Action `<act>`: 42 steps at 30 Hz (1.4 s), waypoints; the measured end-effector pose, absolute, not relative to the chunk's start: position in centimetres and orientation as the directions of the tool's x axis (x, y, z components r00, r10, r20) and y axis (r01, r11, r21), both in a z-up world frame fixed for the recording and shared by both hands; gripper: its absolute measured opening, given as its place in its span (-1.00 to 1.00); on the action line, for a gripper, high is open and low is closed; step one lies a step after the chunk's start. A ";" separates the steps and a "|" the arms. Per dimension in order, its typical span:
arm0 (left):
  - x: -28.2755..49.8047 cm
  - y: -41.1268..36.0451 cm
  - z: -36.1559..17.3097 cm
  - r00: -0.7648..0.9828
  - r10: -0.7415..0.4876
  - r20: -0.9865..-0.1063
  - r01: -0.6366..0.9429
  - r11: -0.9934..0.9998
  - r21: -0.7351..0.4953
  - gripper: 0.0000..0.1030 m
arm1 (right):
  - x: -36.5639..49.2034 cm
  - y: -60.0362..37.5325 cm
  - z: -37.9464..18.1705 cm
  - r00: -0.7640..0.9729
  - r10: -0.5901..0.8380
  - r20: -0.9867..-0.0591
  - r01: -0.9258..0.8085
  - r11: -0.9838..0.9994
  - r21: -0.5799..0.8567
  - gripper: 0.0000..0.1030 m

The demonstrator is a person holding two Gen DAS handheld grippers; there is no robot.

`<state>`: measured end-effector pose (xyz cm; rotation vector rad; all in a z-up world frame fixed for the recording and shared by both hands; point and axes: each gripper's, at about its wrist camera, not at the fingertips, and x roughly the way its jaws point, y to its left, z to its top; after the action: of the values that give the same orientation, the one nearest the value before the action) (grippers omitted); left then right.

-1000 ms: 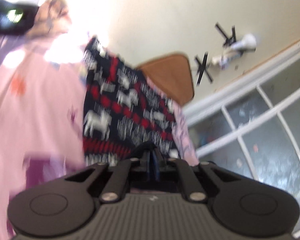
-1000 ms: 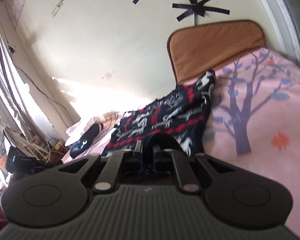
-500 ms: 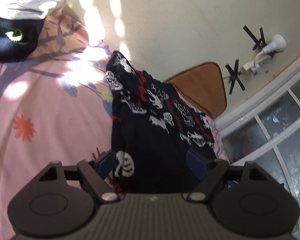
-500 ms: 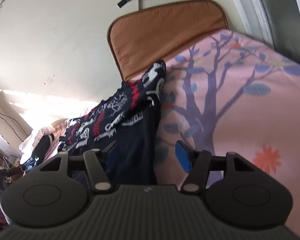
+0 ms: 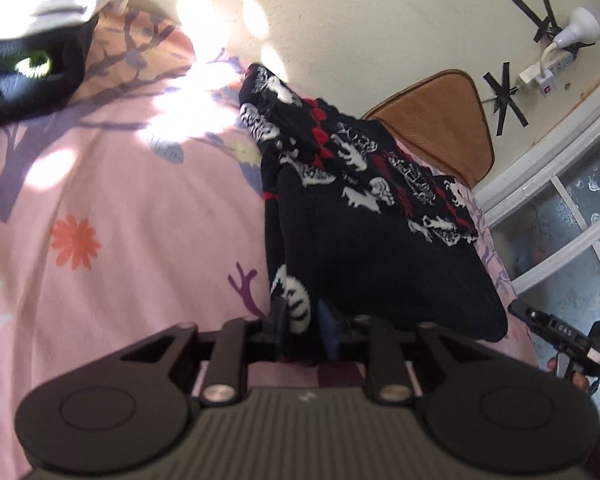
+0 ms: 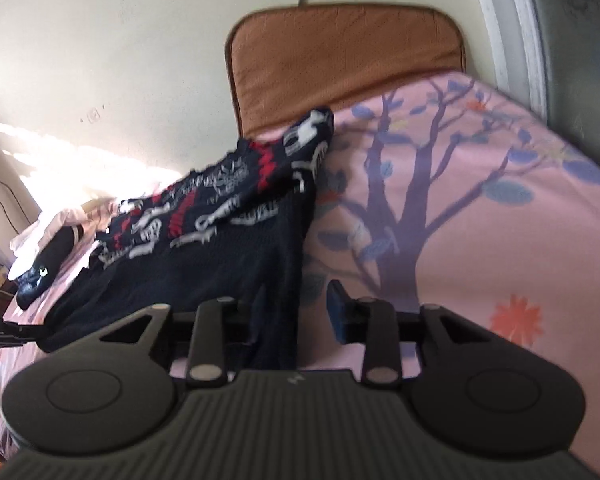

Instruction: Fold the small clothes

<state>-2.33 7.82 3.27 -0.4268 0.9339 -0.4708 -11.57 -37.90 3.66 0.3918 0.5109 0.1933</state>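
**A:** Where was the garment lying?

**B:** The dark knitted sweater point(image 5: 364, 216), patterned in white and red, lay on the bed point(image 5: 112, 240), on a pink sheet printed with purple trees and orange flowers. Its far end reached toward a brown cushion point(image 6: 340, 56) propped against the cream wall point(image 5: 360, 20).

**A:** And the left hand-held gripper?

**B:** The left hand-held gripper point(image 5: 302, 332) sat at the sweater's near edge. Its jaws had just been closing, and a fold of the knit with a white motif stood between the two blue pads point(image 5: 327, 330). They looked pressed onto that fold, so I'd call it clamped on the sweater.

**A:** The right one?

**B:** The right hand-held gripper point(image 6: 300, 320) was at the sweater's other near corner. Its jaws had also just been closing, with a hanging strip of dark fabric between them. That strip lay against the left finger, while a bare gap of pink sheet showed between it and the right blue pad point(image 6: 337, 314), so the jaws stood apart, not gripping.

**A:** Anything else around?

**B:** A black plush toy point(image 5: 28, 68) with a green eye lay at the far end of the bed, under something white. A plug and cable were taped to the wall, beside a frosted window point(image 5: 572, 216).
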 end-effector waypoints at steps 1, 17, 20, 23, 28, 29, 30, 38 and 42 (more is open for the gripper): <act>-2.0 7.9 4.3 0.534 -0.548 -0.644 0.208 0.824 -0.528 -0.20 | -11.3 -38.3 4.7 0.868 0.282 -0.409 -0.095 0.902 0.422 -0.23; 25.2 -8.7 5.7 0.538 -0.401 -0.741 0.242 0.916 -0.320 -0.04 | 18.6 -30.6 8.9 0.750 0.378 -0.543 -0.181 0.907 0.380 0.18; 28.4 -9.9 3.5 0.515 -0.389 -0.764 0.211 0.921 -0.327 -0.04 | 22.6 -29.1 7.3 0.722 0.360 -0.590 -0.177 0.921 0.346 0.22; 29.5 -11.1 1.6 0.482 -0.409 -0.775 0.242 0.912 -0.330 -0.43 | 25.0 -28.4 5.7 0.702 0.370 -0.609 -0.188 0.921 0.342 0.22; 27.3 -11.2 1.9 0.503 -0.415 -0.758 0.283 0.908 -0.309 -0.84 | 24.5 -27.0 5.2 0.700 0.371 -0.610 -0.254 0.928 0.273 -0.75; 26.5 -11.0 2.5 0.514 -0.430 -0.743 0.292 0.901 -0.320 -0.84 | 23.7 -27.1 5.8 0.712 0.380 -0.591 -0.266 0.924 0.274 -0.75; 25.6 -10.5 3.6 0.527 -0.454 -0.718 0.309 0.890 -0.336 -0.84 | 22.7 -27.4 6.4 0.724 0.386 -0.572 -0.272 0.921 0.278 -0.75; 9.6 -7.2 10.3 0.614 -0.596 -0.518 0.479 0.803 -0.356 -0.84 | 7.0 -29.0 12.3 0.799 0.452 -0.396 -0.391 0.891 0.229 -0.75; 0.8 -4.4 9.6 0.605 -0.649 -0.461 0.513 0.761 -0.396 -0.84 | -2.0 -28.1 11.4 0.826 0.445 -0.344 -0.415 0.895 0.163 -0.76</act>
<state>0.77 -4.42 9.63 -0.2336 0.6247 -0.6791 -2.00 -28.13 11.37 0.0827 0.3855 0.4573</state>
